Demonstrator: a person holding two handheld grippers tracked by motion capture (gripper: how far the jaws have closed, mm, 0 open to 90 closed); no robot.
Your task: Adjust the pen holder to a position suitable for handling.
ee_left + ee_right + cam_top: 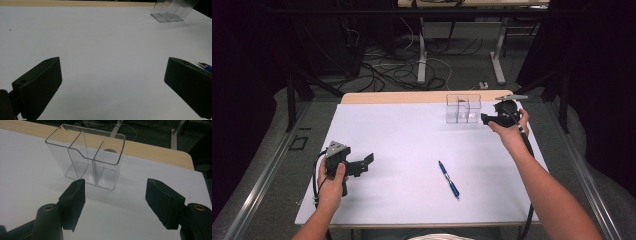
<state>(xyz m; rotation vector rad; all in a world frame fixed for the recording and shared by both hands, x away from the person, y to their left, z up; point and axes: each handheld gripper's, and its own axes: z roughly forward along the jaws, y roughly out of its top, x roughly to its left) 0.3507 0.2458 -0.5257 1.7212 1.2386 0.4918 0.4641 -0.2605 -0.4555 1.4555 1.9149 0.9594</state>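
Clear organiser [87,160] — three compartments, upright.

One white table [402,145] with a wooden far edge. On it lies one blue pen [448,179], its tip also seen at the edge of the left gripper view [205,66]. One clear plastic organizer [463,108] stands near the far edge; in the right gripper view [87,157] it has three compartments, split by two inner walls. Two handheld grippers are present: the left gripper [364,164] and the right gripper [487,119], each with two black jaws. Two hands hold them, one left hand [332,182] and one right hand [512,132]. Two forearms come in from below.
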